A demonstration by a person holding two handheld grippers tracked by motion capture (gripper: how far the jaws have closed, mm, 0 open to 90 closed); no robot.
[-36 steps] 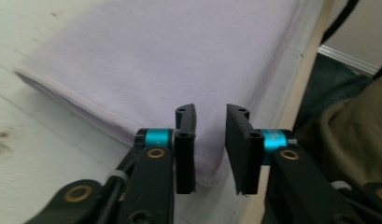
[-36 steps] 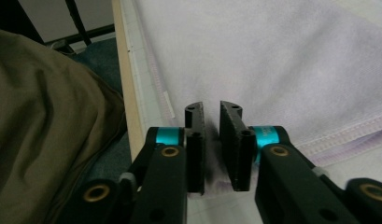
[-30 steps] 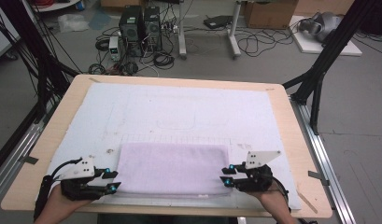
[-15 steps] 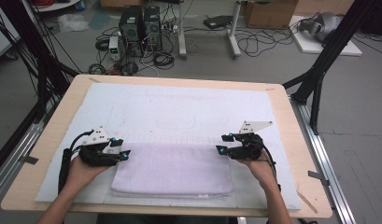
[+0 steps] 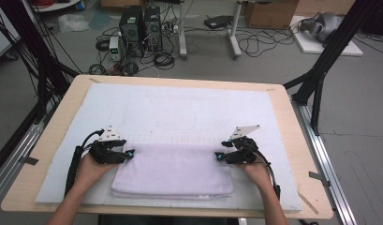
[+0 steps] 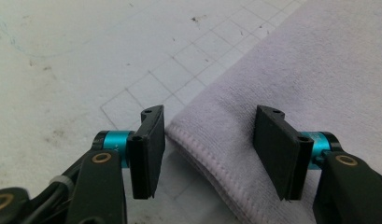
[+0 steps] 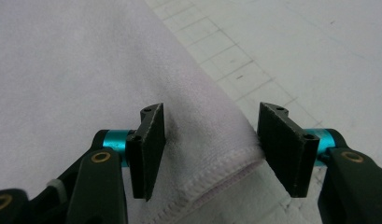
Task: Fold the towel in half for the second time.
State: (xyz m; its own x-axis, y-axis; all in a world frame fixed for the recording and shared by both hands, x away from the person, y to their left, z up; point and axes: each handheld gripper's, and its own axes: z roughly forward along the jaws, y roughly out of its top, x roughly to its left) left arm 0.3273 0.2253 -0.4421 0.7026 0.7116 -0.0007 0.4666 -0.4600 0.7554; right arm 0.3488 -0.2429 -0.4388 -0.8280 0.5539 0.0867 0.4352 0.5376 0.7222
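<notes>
On the white mat [image 5: 180,112], near its front edge, lies a folded lilac towel [image 5: 173,171]. Left gripper [image 5: 129,154] straddles the towel's far left corner, jaws spread wide. Right gripper [image 5: 218,156] straddles the far right corner, jaws likewise apart, gripping nothing.

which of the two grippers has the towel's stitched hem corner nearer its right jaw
The right gripper: the folded lilac terry towel's hemmed corner ends by its right jaw. At the left gripper the corner sits by its left jaw.

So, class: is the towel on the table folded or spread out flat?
Folded. The towel shows stacked layers along its near edge, and a doubled, stitched corner lies between the open jaws in the left gripper view.
</notes>
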